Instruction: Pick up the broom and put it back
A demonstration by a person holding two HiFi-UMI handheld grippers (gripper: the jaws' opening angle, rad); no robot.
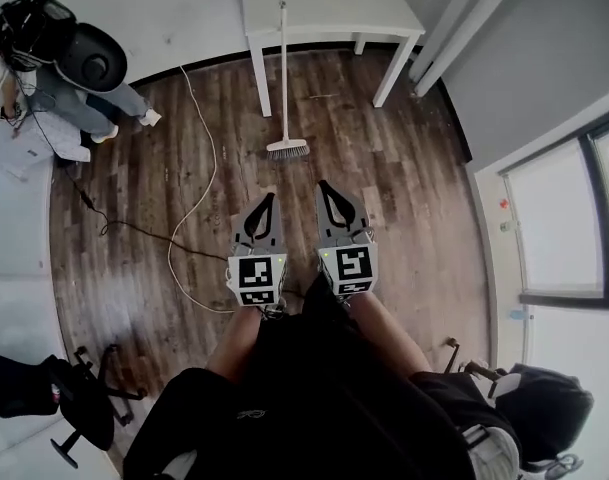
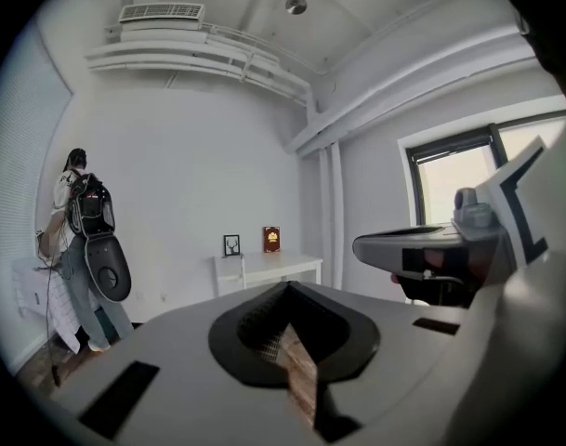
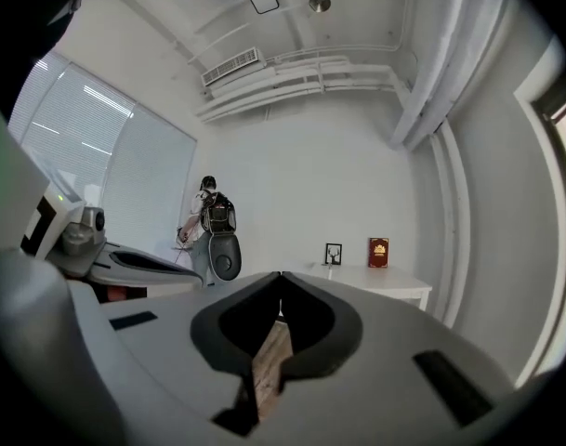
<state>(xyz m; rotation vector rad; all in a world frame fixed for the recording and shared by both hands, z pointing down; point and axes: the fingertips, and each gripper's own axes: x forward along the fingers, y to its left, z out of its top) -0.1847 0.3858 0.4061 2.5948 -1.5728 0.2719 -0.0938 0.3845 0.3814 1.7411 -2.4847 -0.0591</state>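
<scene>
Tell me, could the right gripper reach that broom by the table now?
Probably not yet. The broom leans on the white table, apart from the right gripper, whose jaws are shut. Only bare floor lies between, so nothing blocks a step forward.

White table by wall; white cable snaking across wood floor.

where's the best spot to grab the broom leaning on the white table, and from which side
Take the broom by its thin handle, about midway up, coming in level from the open floor side facing you. It stands nearly upright, bristles on the floor and upper end leaning on the table, which blocks the far side.
</scene>
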